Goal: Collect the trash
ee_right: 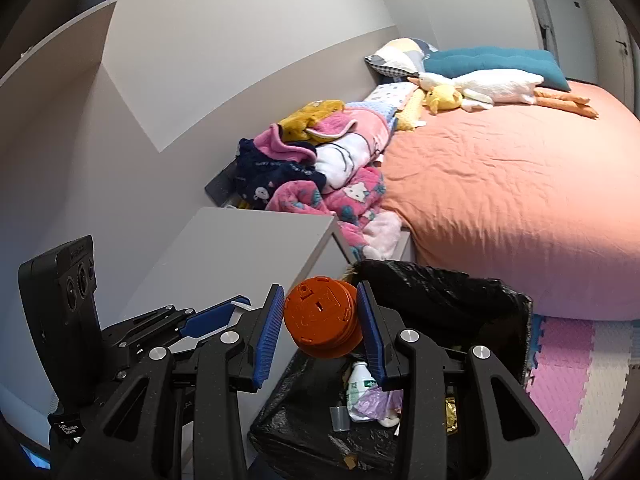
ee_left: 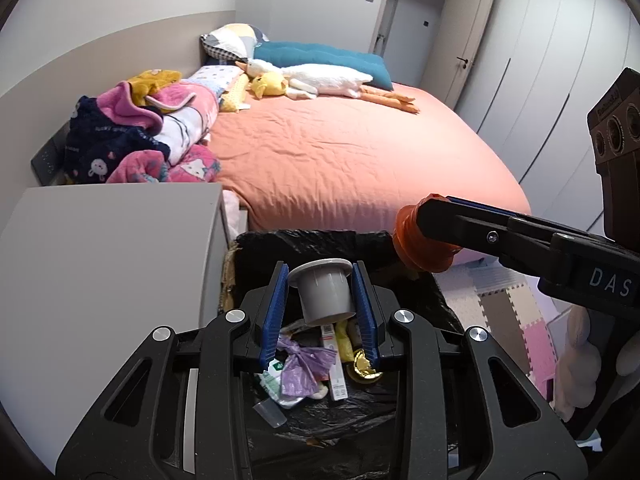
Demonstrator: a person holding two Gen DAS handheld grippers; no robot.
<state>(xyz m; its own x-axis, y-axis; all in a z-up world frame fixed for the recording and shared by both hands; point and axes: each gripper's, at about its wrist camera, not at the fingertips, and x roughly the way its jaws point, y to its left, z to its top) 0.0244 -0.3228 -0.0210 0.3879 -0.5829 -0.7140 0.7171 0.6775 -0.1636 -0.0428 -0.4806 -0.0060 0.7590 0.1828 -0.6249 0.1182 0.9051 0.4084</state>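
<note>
Above the bin [ee_left: 256,240] rim, each gripper [ee_left: 320,300] [ee_right: 320,320] grips trash.

Home bedroom. Evidence: wide bed w/ salmon-orange fitted sheet [ee_left: 360,152], long white plush goose toy [ee_left: 320,78], teal quilted pillow [ee_left: 320,54], heap of pink/navy fleece blankets [ee_right: 320,168], pastel foam puzzle floor mat [ee_right: 580,364], pale grey built-in wardrobe doors [ee_left: 560,72].

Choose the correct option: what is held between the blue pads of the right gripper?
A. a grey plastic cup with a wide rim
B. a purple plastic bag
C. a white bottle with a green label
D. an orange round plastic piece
D: in the right wrist view the right gripper is clamped on the orange round plastic piece, above the black-lined trash bin.
</note>
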